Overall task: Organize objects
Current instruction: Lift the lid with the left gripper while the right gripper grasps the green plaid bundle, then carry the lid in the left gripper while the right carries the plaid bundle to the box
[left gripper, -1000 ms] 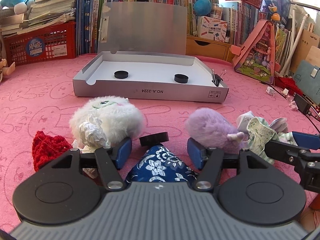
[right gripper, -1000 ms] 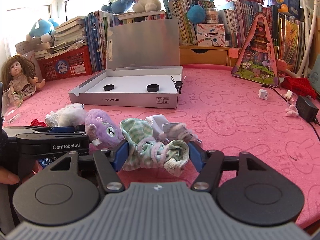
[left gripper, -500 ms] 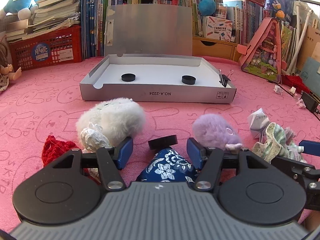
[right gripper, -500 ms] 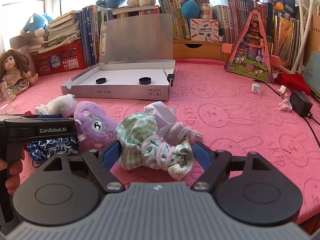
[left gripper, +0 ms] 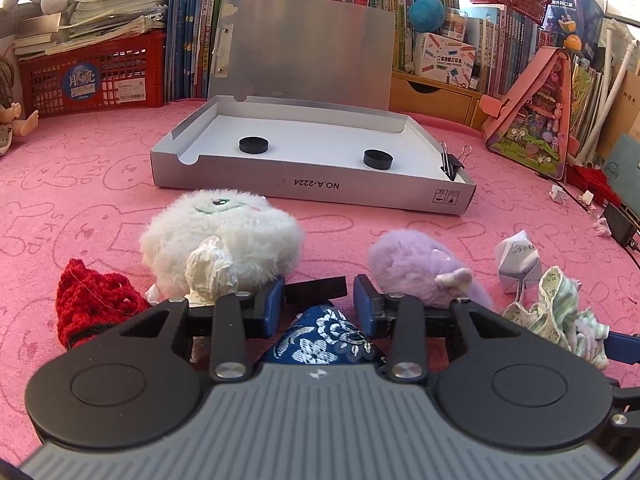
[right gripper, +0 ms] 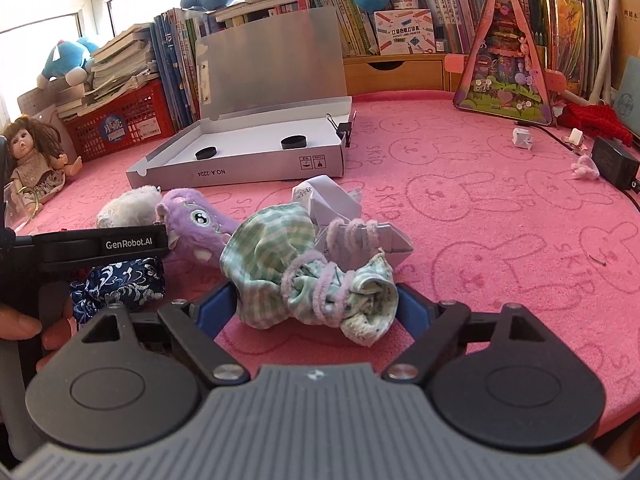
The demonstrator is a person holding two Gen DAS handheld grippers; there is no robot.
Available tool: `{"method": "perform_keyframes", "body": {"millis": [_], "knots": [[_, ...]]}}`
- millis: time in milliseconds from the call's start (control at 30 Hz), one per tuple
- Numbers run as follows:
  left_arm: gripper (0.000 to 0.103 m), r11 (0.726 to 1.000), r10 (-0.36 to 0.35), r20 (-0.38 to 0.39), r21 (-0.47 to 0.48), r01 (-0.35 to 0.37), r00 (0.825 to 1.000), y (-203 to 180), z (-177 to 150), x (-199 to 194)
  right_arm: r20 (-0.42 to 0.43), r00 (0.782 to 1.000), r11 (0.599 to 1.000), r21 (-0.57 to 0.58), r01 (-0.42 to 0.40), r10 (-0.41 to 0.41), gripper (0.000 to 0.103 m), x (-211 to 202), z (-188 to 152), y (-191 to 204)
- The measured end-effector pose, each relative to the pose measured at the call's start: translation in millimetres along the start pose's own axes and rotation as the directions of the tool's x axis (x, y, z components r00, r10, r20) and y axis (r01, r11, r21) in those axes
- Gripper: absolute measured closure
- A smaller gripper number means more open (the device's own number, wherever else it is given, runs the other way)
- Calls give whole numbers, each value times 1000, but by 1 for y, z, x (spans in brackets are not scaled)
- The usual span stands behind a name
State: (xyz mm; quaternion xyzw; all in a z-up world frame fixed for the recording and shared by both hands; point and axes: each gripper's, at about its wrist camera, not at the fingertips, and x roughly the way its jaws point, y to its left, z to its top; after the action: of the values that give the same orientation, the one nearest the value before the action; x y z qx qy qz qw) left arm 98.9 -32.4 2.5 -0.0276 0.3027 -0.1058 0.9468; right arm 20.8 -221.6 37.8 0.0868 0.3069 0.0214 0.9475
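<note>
Two grippers, starting with the left gripper [left gripper: 318,300]: jaws narrow, clamped on a black disc [left gripper: 316,290]. The disc is edge-on and its wide side runs across from pad to pad, the right end tipped slightly up. Contact at the right pad is hard to make out. The gripper body cuts off the lower half of the blue brocade pouch [left gripper: 328,336] just under the disc.

Right gripper [right gripper: 312,308]: jaws wide, they have just been opening. A green checked cloth bundle [right gripper: 288,264] lies between them and the pads aren't pressing it. Its long axis runs diagonally, far-left to near-right. A purple fuzzy wire [right gripper: 320,280] is tangled round it, so I can't tell how many pieces. The bundle partly hides the folded paper [right gripper: 340,204] behind it.

A person's fingers [right gripper: 24,328] are cut off at the left edge of the right view.

Counts:
- Black discs: 3, one gripped and two [left gripper: 254,145] [left gripper: 377,159] lying flat in the box, well apart.
- Plush: 2, white [left gripper: 224,232] and purple [left gripper: 416,264], either side of the left jaws.
- Red knit piece [left gripper: 92,304]: 1, partly behind the gripper.
- Binder clip [left gripper: 452,164]: 1, on the box's right wall.

Grey box [left gripper: 304,184]: open on the pink mat [right gripper: 480,220] beyond the toys, long side across the left view, lid upright at the back.
</note>
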Motion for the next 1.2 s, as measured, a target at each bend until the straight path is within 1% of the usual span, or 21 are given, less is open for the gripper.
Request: {"method": "perform_keyframes", "body": {"millis": [33, 67, 133, 167, 233, 367, 600, 933, 1067, 1200], "knots": [[65, 1000, -4, -1, -7, 4, 1000, 1, 0, 0, -1, 1000, 1000, 5, -4, 4, 13, 0, 0, -1], [65, 1000, -5, 1, -15, 5, 1000, 2, 0, -1, -6, 1000, 1000, 6, -8, 8, 16, 0, 0, -1], [65, 1000, -5, 12, -23, 5, 1000, 3, 0, -5, 2, 1000, 1000, -3, 0, 0, 32, -3, 1, 0], [65, 1000, -3, 24, -19, 4, 1000, 3, 0, -8, 9, 1000, 1000, -13, 5, -5, 35, -5, 1, 1], [65, 1000, -2, 56, -2, 2, 998, 1, 0, -17, 22, 1000, 1000, -25, 6, -6, 39, -8, 3, 4], [65, 999, 1, 110, 35, -5, 994, -5, 3, -33, 40, 999, 999, -42, -1, 3, 44, -13, 7, 7], [65, 999, 4, 146, 36, -10, 989, -7, 10, -48, 86, 996, 998, -70, 4, 2, 45, -22, 12, 12], [65, 999, 18, 178, 46, -26, 984, -4, 18, -56, 135, 991, 999, -45, 11, -5, 45, -28, 29, 5], [65, 998, 26, 191, 56, -37, 981, -2, 24, -55, 151, 989, 999, -47, 17, -10, 45, -26, 40, 5], [65, 997, 33, 192, 56, -45, 981, 2, 32, -52, 156, 988, 1000, -26, 6, -2, 45, -22, 52, 3]]}}
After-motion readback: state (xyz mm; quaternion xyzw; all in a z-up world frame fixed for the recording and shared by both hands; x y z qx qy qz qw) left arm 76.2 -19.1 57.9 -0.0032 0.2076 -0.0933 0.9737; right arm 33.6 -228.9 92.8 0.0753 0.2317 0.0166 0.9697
